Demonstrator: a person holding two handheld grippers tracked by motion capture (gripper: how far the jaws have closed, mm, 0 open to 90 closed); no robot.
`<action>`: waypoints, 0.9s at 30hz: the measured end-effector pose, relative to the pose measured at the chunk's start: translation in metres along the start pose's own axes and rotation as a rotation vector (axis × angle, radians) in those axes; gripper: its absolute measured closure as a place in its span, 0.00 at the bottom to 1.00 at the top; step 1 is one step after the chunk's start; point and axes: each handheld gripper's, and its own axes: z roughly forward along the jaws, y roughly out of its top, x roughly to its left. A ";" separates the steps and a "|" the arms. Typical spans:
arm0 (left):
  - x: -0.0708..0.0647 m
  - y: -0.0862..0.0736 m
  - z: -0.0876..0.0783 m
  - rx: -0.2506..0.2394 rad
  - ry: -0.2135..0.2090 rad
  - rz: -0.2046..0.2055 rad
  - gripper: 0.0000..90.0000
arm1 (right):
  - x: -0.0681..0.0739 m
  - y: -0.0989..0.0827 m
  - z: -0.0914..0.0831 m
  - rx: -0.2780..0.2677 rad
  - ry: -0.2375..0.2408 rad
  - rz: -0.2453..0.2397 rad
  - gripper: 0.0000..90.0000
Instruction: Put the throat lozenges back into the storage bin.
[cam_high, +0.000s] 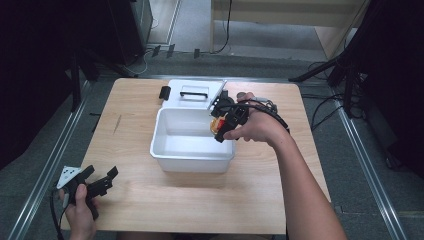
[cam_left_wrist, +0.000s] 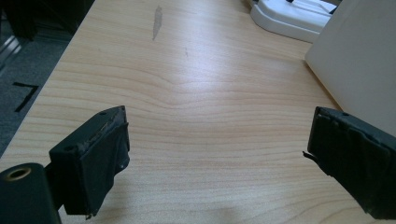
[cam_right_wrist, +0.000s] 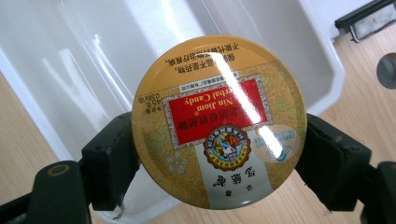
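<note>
right gripper (cam_high: 218, 127) clamps round candy tin (cam_right_wrist: 218, 122) over white bin (cam_high: 172, 150).
tin sits edge-on between both jaws, printed lid facing the camera, above the bin's right rim. left gripper (cam_high: 102, 184) rests near the table's (cam_high: 260, 200) front-left corner, jaws spread wide, nothing between them. bin's lid (cam_high: 192, 94) lies behind the bin.

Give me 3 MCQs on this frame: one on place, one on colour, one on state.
1. Where is the candy tin?
A. over the white bin
B. on the bin's lid
C. beside the left gripper

2. The tin's central label panel is:
A. blue
B. red
C. black

3. The left gripper's jaws are:
A. shut on the tin
B. shut on nothing
C. open

Key: 1 A, the right gripper holds it above the bin's edge; 2 B, red panel on a yellow lid; 3 C, bare table shows between them.
</note>
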 end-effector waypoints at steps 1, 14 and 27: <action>0.000 0.000 0.000 0.000 0.000 0.000 0.07 | 0.000 0.000 0.000 0.000 0.000 0.000 0.23; 0.000 0.000 0.000 -0.001 -0.001 -0.001 0.07 | 0.001 0.003 0.018 0.014 0.001 -0.062 0.23; 0.000 0.000 0.000 -0.001 -0.002 -0.002 0.07 | 0.008 0.002 0.039 0.053 -0.022 -0.184 0.23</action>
